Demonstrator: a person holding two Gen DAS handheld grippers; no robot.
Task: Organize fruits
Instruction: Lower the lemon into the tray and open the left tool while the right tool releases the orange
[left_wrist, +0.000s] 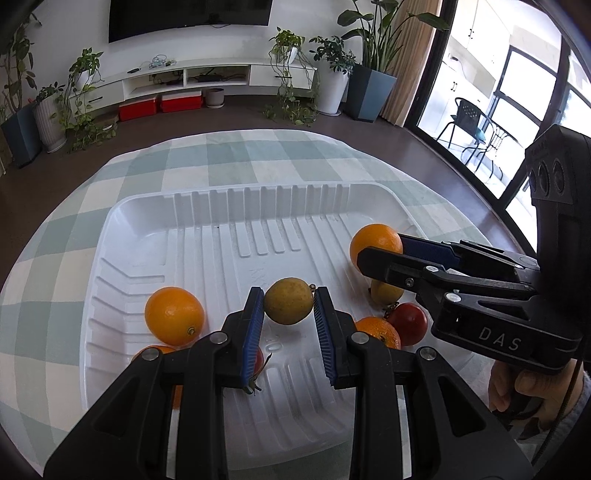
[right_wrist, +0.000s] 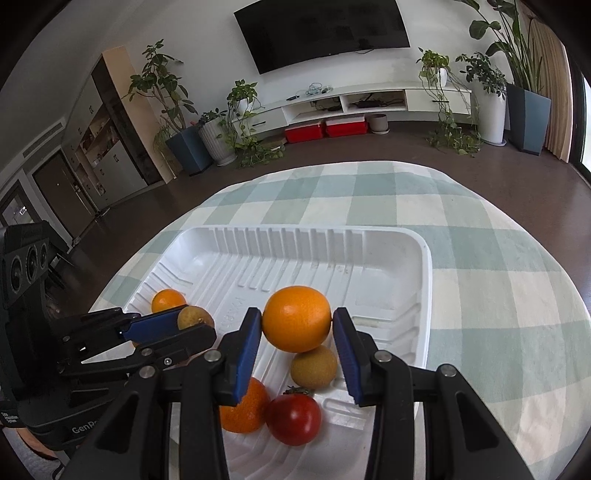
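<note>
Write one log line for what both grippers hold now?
left gripper: shut on yellow-green fruit | right gripper: shut on orange | white tray

Black plastic left gripper (left_wrist: 289, 314) & right gripper (right_wrist: 297, 332): blue ribbed pads, silver screws; "DAS" printed on right.

Glossy ribbed white plastic tray (left_wrist: 147, 221); matt checked cloth tablecloth (left_wrist: 229, 162).

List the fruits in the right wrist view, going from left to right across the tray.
Small orange → yellow-green fruit by the left gripper → front orange → tomato → big orange → second yellow-green fruit.
</note>
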